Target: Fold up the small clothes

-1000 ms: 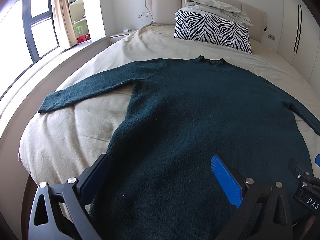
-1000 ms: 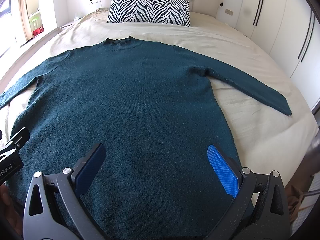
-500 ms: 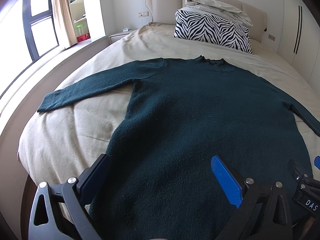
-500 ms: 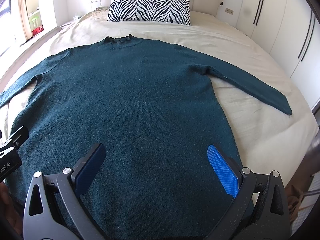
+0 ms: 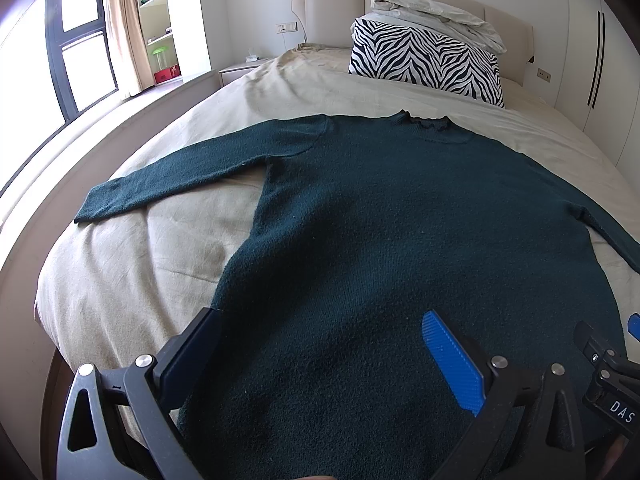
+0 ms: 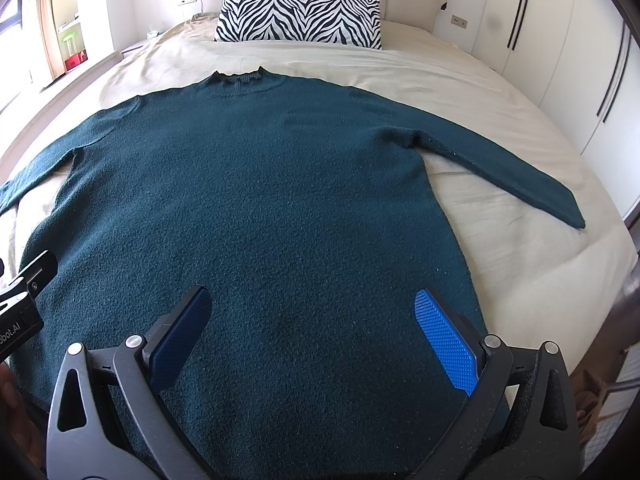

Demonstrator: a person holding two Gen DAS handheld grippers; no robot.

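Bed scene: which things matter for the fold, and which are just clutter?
For the job:
dark green sweater, spread flat, sleeves out
left gripper, jaws open
right gripper, jaws open
bed, the work surface

Just lying about:
zebra-print pillow
rumpled duvet on top of it

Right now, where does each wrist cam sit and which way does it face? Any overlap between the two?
Left wrist: sits on the left gripper, low over the sweater hem, facing the headboard; own open fingers show, plus a corner of the right gripper.
Right wrist: sits on the right gripper, same heading; own open fingers show, with the left gripper's edge at far left.
Shared: sweater, beige bed, zebra pillow.
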